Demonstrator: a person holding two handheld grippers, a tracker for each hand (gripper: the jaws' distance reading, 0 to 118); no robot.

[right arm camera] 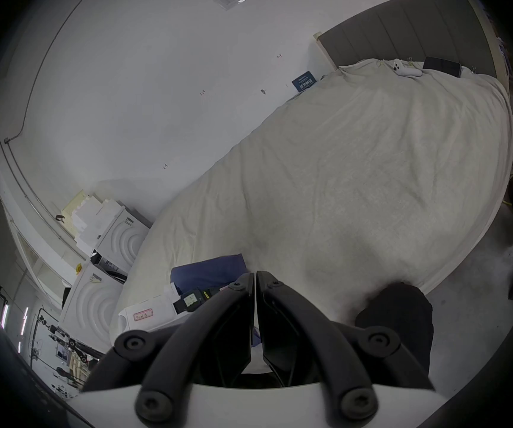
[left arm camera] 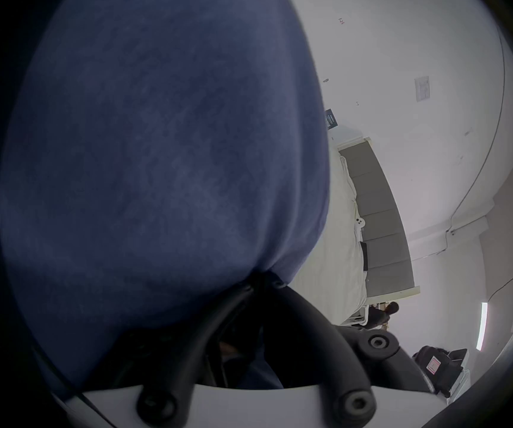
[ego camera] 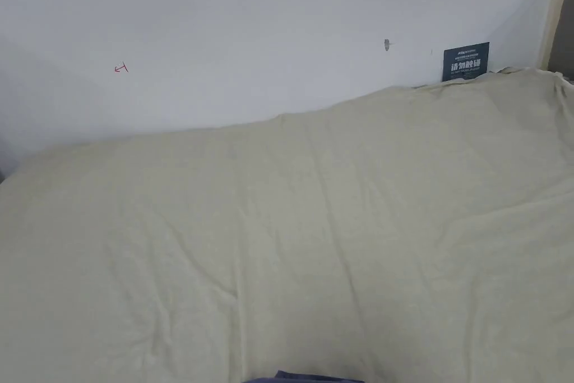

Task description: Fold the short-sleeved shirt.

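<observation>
Bed [ego camera: 336, 244]: covered by a pale cream sheet, creased, one long side against the white wall [ego camera: 224, 36]. Grey padded headboard [right arm camera: 403, 27] at the head end, framed in light wood. Dark blue card [ego camera: 466, 61]: propped against the wall at the bed's far edge, near the headboard corner. White controller [right arm camera: 403, 69] and dark tablet [right arm camera: 442, 65]: lying at the head end, near each other. White moulded foam blocks [right arm camera: 116, 240]: stacked beyond the foot end. Small red marks on the wall.

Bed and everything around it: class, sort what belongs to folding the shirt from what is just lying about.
Belongs to the job:
blue shirt
left gripper, shut on the shirt
right gripper, shut, holding nothing
bed cover

Just lying about:
white controller
dark tablet
dark sign
</observation>
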